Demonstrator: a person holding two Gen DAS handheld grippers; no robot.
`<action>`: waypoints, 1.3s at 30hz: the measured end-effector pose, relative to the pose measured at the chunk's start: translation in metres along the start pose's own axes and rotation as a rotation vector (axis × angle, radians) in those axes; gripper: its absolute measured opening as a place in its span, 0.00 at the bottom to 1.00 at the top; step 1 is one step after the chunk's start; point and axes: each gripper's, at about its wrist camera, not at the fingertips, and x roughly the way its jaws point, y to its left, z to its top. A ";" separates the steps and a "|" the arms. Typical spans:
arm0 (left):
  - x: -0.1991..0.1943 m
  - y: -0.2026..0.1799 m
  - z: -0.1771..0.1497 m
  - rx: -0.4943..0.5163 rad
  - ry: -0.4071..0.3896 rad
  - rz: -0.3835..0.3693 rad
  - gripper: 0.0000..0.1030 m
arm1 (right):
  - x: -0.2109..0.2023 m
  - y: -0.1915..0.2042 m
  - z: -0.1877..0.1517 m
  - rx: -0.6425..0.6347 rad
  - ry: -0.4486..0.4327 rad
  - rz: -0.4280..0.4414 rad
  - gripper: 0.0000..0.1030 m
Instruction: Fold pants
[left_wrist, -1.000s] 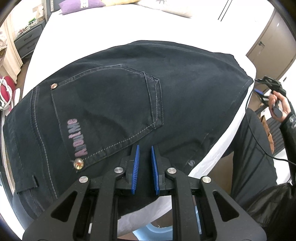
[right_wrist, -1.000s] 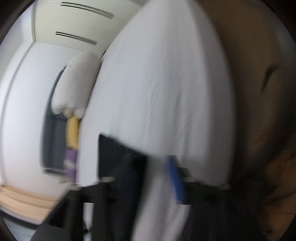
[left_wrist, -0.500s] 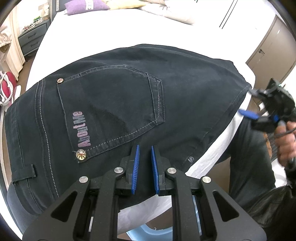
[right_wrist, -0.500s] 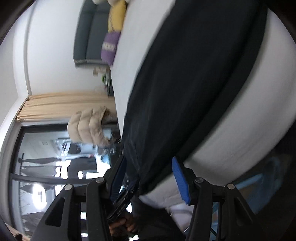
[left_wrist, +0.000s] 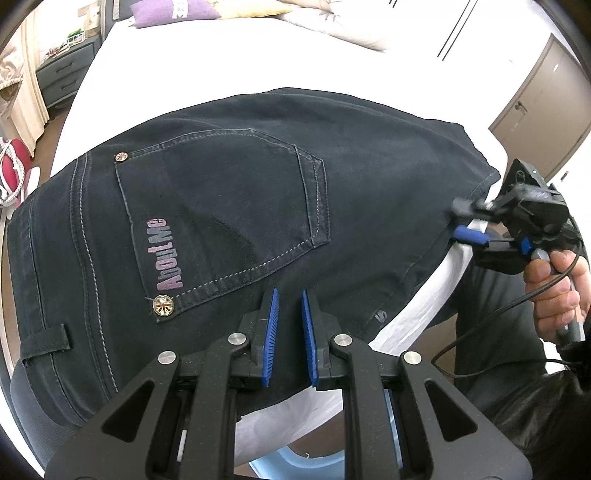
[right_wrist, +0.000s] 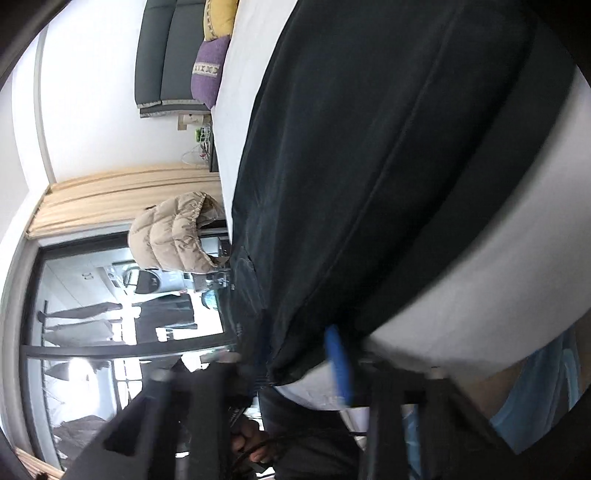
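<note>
Pants (left_wrist: 258, 206): lay flat on the bed (left_wrist: 221, 66), long axis crosswise ahead of the left fingers.
Left gripper (left_wrist: 289, 325): narrow gap, empty.
Right gripper (left_wrist: 463, 223): straddling the far hem (grip unclear), nearer.
</note>
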 end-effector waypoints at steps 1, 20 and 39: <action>0.000 -0.001 0.000 0.003 0.004 0.002 0.13 | 0.000 -0.002 0.000 0.001 -0.001 -0.014 0.05; -0.003 -0.001 -0.003 0.023 0.031 -0.006 0.13 | -0.045 -0.007 0.013 -0.026 -0.130 0.004 0.38; -0.015 -0.002 0.003 0.005 0.009 -0.004 0.13 | -0.115 -0.040 0.032 0.034 -0.350 0.023 0.35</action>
